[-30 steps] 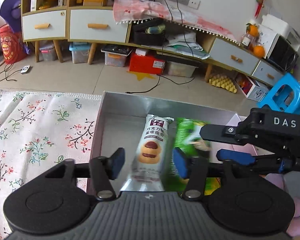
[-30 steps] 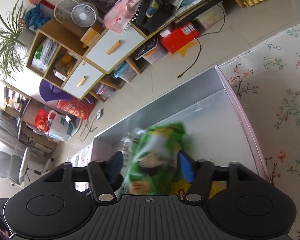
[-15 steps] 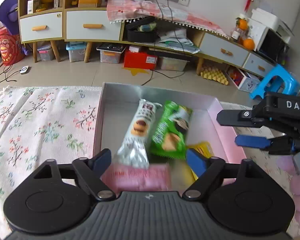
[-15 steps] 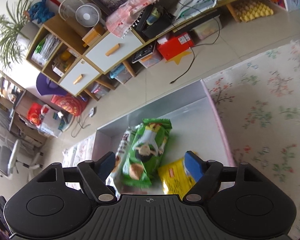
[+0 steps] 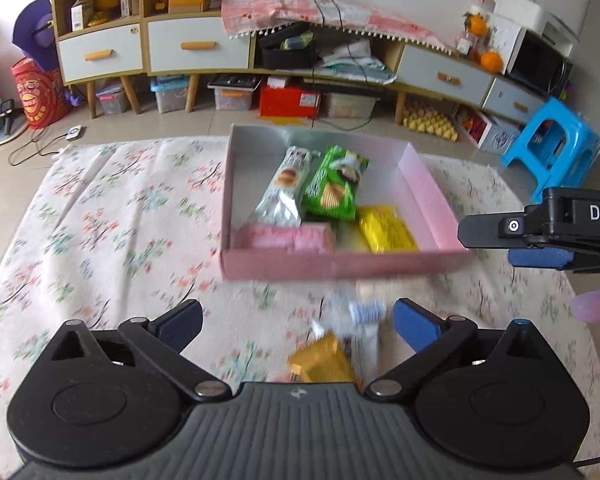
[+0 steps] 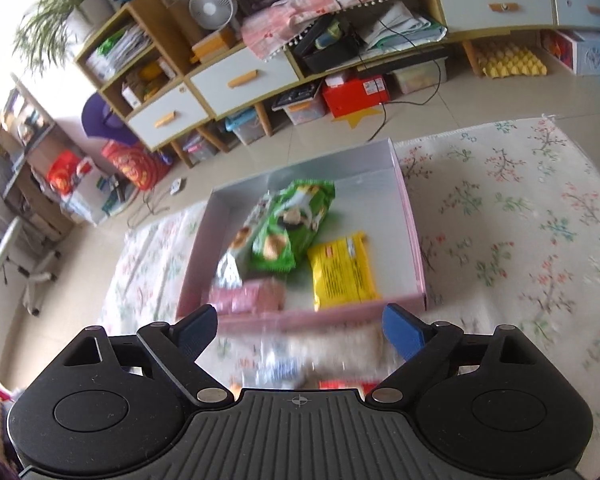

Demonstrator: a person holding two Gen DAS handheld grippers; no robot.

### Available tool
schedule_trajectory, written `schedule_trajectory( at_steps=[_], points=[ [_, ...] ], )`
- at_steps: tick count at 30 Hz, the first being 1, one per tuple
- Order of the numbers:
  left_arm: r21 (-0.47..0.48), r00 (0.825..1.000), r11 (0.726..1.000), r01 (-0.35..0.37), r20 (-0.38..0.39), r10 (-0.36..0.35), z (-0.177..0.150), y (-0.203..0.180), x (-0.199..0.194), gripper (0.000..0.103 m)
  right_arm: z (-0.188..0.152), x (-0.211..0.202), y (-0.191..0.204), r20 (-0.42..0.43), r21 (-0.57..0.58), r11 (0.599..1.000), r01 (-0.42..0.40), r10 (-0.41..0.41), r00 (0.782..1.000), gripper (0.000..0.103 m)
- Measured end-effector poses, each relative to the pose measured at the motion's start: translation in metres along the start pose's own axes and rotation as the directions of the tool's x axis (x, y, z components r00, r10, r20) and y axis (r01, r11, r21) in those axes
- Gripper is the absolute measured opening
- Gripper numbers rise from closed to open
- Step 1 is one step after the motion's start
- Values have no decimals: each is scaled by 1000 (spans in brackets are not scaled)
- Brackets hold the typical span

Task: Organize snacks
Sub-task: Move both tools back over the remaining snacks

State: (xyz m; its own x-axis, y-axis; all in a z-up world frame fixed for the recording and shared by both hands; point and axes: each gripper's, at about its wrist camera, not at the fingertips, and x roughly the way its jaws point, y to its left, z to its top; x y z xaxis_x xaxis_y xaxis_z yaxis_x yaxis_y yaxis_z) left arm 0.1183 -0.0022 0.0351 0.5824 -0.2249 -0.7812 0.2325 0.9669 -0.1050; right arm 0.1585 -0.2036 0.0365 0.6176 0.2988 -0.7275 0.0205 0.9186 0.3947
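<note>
A pink box sits on the floral cloth and holds a silver cookie pack, a green chip bag, a yellow pack and a pink pack. My left gripper hangs over the cloth in front of the box, jaws still opening, nothing between them. Blurred loose snacks lie on the cloth below it. My right gripper is also opening and empty, just short of the box's near wall.
The floral cloth covers the surface around the box. Beyond it are a tiled floor, low cabinets with drawers, storage bins, a red box and a blue stool at the right.
Both grippers opened wide, let go of the cookie pack and the green bag inside the box, and pulled back and up. The whole box and loose snacks on the cloth now show.
</note>
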Motion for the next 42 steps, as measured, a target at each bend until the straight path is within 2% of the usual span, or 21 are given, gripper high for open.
schedule_trajectory(
  at_steps=[4,8,11,18,21,24,31,35,42],
  points=[
    [20,1000,1000,-11,-16,11,-18,4,-12,102,-20,-9,4,-14,-32,999,30,-31,999,96],
    [42,999,999,-33,-15,33,-38,12,-16,103,-39,-12,3,-33,-58,998,22,-24,999,97],
    [86,997,994,-64,-32,67,-52,16,-16,102,-48,-9,8,-36,-114,991,66,-71,997,97],
    [190,998,980,-56,19,53,-80,38,-19,102,-77,-5,14,-26,-230,972,52,-60,998,97],
    [198,999,979,-47,32,42,-91,46,-21,102,-90,-5,19,18,-302,952,55,-52,998,97],
    [168,999,985,-42,26,38,-101,55,-23,102,-102,-5,25,49,-376,925,48,-32,998,97],
    [90,999,996,3,41,-7,-125,68,-23,101,-135,-4,33,67,-539,842,9,33,997,97],
    [89,996,996,13,84,-21,-134,70,-26,95,-147,-1,21,82,-572,820,22,30,996,97],
    [32,988,995,92,119,-95,-133,78,-27,73,-140,2,-3,73,-497,866,-60,111,991,97]
  ],
)
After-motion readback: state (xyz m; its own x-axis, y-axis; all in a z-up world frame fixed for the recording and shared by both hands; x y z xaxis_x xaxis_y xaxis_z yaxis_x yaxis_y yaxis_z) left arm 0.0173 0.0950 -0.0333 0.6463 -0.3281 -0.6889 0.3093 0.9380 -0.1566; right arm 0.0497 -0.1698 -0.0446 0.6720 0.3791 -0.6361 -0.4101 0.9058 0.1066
